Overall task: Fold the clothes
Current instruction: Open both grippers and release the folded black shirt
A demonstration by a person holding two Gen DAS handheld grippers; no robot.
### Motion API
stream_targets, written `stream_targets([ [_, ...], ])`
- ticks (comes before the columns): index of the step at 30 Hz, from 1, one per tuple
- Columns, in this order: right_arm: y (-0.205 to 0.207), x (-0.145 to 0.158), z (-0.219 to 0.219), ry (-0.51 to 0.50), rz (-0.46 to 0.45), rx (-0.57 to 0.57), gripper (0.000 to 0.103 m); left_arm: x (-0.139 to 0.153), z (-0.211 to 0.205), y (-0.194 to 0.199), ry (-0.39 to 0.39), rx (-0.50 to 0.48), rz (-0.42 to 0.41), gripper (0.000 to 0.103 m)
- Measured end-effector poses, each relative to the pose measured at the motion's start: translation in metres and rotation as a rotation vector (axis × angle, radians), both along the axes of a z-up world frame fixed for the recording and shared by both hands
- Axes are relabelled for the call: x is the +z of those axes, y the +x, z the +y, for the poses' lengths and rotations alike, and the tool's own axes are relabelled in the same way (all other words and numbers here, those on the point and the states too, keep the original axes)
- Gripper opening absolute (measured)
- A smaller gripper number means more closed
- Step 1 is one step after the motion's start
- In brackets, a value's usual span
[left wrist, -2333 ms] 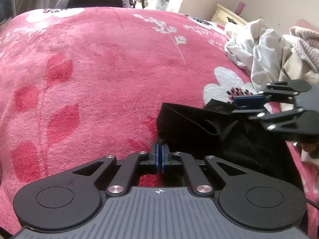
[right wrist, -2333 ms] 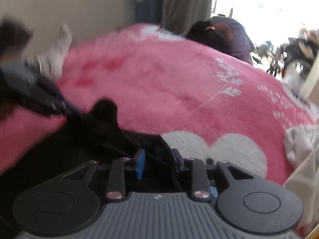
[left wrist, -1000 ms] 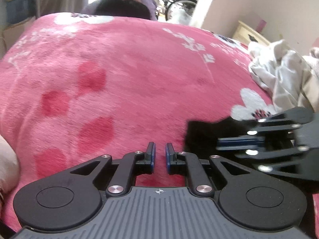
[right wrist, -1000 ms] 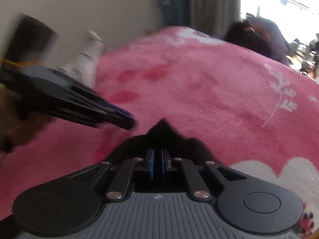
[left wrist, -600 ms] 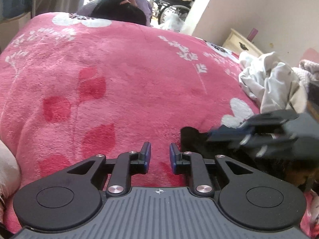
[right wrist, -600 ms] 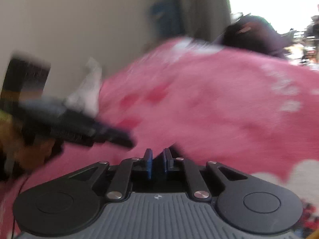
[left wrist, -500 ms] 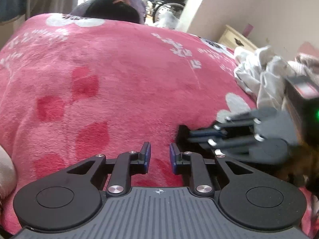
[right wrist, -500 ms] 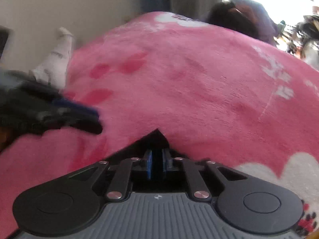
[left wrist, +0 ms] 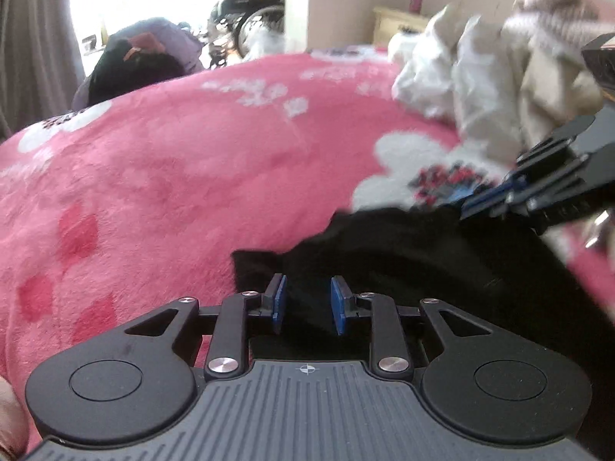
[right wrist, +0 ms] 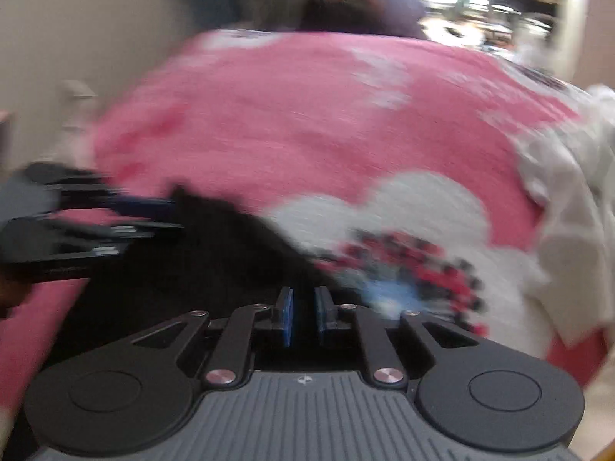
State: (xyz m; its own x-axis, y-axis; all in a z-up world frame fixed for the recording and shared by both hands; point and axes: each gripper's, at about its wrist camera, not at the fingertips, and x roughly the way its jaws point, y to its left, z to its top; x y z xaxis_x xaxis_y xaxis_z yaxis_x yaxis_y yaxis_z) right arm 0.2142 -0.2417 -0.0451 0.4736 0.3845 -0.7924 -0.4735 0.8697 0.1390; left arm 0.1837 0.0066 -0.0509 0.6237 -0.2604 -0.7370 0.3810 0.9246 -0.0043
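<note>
A black garment [left wrist: 423, 269] lies on the pink flowered blanket [left wrist: 173, 192]. My left gripper [left wrist: 307, 303] hovers over its left end. The jaws are opening, and the cloth lies under the gap while the blue pads press on nothing. My right gripper [left wrist: 467, 211] reaches in from the right, its tips at the garment's raised right corner. In the blurred right wrist view my right gripper [right wrist: 303, 319] has its jaws closing to a narrow gap with the black garment [right wrist: 192, 261] in it. The left gripper [right wrist: 173, 215] comes in from the left at the cloth's edge.
A heap of white and beige clothes [left wrist: 480, 77] lies on the blanket at the far right, also seen as the clothes heap [right wrist: 569, 211]. A person's dark-haired head [left wrist: 130, 73] shows beyond the bed's far edge. A pale cabinet [left wrist: 399, 23] stands by the wall.
Both grippers have swung to the right across the blanket. The left jaws have spread wider. The black garment now lies stretched out between the two grippers, its right corner at the right gripper's tips.
</note>
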Motion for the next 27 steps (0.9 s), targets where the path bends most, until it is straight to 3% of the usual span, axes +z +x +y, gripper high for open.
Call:
stream_targets([
  [3, 0.009, -0.006, -0.026, -0.003, -0.060, -0.187, 0.012, -0.004, 0.006, 0.001, 0.000, 0.015, -0.005, 0.026],
  [5, 0.005, 0.007, -0.047, 0.040, -0.087, -0.227, 0.014, 0.000, 0.007, 0.001, -0.006, 0.020, -0.006, 0.026],
  [11, -0.038, 0.074, -0.066, 0.044, -0.266, -0.151, 0.014, 0.017, 0.010, -0.005, -0.029, 0.028, -0.041, 0.026],
  [14, -0.067, 0.113, -0.077, 0.021, -0.347, -0.119, 0.015, 0.041, 0.018, -0.019, -0.045, 0.050, -0.086, 0.026],
  [18, -0.110, 0.142, -0.057, -0.125, -0.359, 0.124, 0.015, 0.078, 0.015, -0.055, 0.014, -0.046, -0.133, 0.033],
  [21, -0.140, 0.131, -0.027, -0.196, -0.300, 0.315, 0.015, 0.080, -0.002, -0.089, 0.035, -0.159, -0.076, 0.035],
  [25, -0.168, 0.064, 0.024, -0.233, -0.179, 0.514, 0.014, 0.047, -0.033, -0.136, 0.049, -0.302, 0.044, 0.035],
  [27, -0.177, 0.028, 0.040, -0.275, -0.137, 0.595, 0.014, 0.024, -0.043, -0.155, 0.096, -0.345, 0.091, 0.035],
])
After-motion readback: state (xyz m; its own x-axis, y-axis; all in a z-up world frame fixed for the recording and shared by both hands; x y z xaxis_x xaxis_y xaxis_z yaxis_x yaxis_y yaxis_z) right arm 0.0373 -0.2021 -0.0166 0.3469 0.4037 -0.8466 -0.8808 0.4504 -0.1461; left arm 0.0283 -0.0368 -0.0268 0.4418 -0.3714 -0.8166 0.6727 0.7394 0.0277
